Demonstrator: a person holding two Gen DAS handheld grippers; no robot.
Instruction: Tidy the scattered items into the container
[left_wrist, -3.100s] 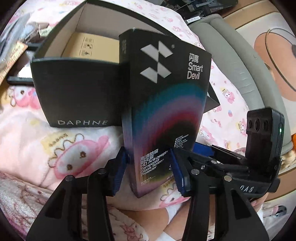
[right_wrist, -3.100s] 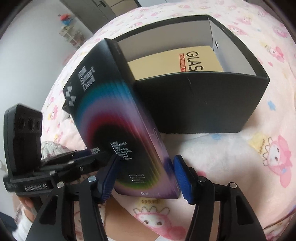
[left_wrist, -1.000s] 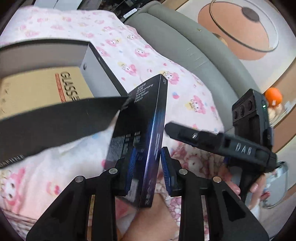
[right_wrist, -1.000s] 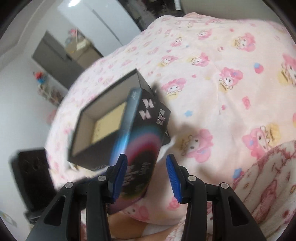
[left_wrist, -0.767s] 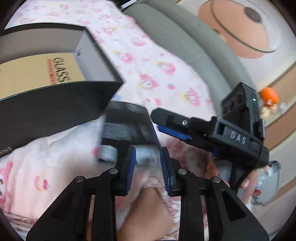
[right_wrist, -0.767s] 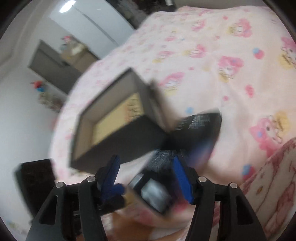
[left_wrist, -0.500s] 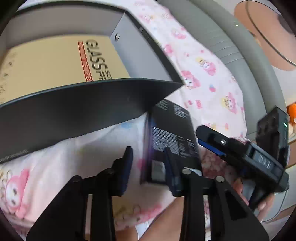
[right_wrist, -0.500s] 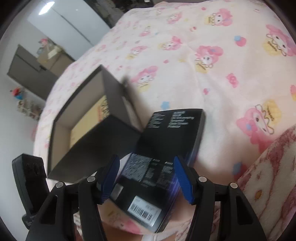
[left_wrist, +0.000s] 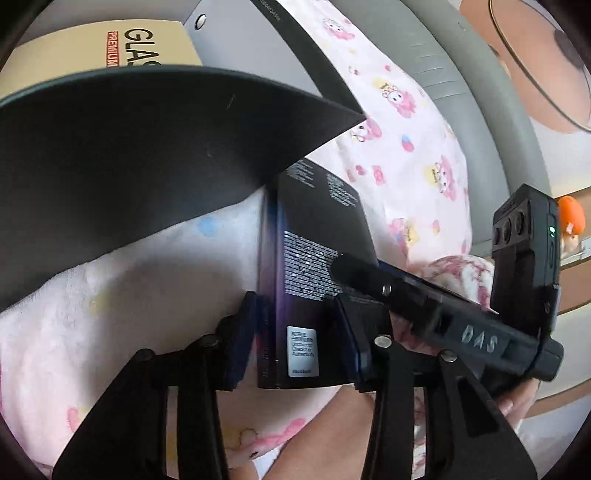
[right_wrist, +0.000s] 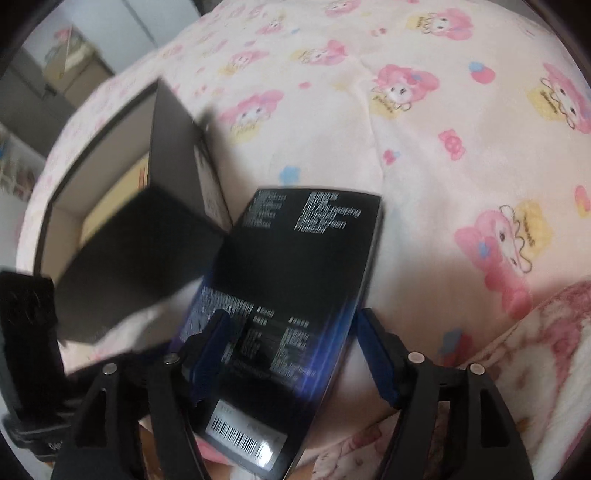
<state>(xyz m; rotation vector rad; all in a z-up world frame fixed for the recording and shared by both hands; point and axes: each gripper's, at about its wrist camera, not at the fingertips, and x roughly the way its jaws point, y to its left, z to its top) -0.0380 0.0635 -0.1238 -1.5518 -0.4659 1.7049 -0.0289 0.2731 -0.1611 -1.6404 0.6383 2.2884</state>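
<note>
A flat black screen-protector box (left_wrist: 314, 236) (right_wrist: 295, 266) lies printed side up on the pink blanket, its far end against the corner of the black open container (left_wrist: 129, 147) (right_wrist: 140, 258). A tan box marked GLASS (left_wrist: 110, 48) lies inside the container. My left gripper (left_wrist: 295, 332) stands narrowly open over the black box's near end, and I see no pad pressing on it. My right gripper (right_wrist: 291, 347) hovers over the same end with its jaws opening. Its left finger is in front of the box and its right finger (right_wrist: 376, 354) is clear of the edge.
The pink cartoon blanket (right_wrist: 406, 147) covers the whole surface. A grey padded edge (left_wrist: 480, 92) borders it on the right, with an orange toy (left_wrist: 570, 218) beyond. A hand (left_wrist: 517, 402) holds the right gripper's body, and bare skin (left_wrist: 332, 424) shows under my fingers.
The black box was held upright by both grippers, then dropped flat on the blanket beside the container. Both grippers let go and sank toward it, and the right jaws spread wider.
</note>
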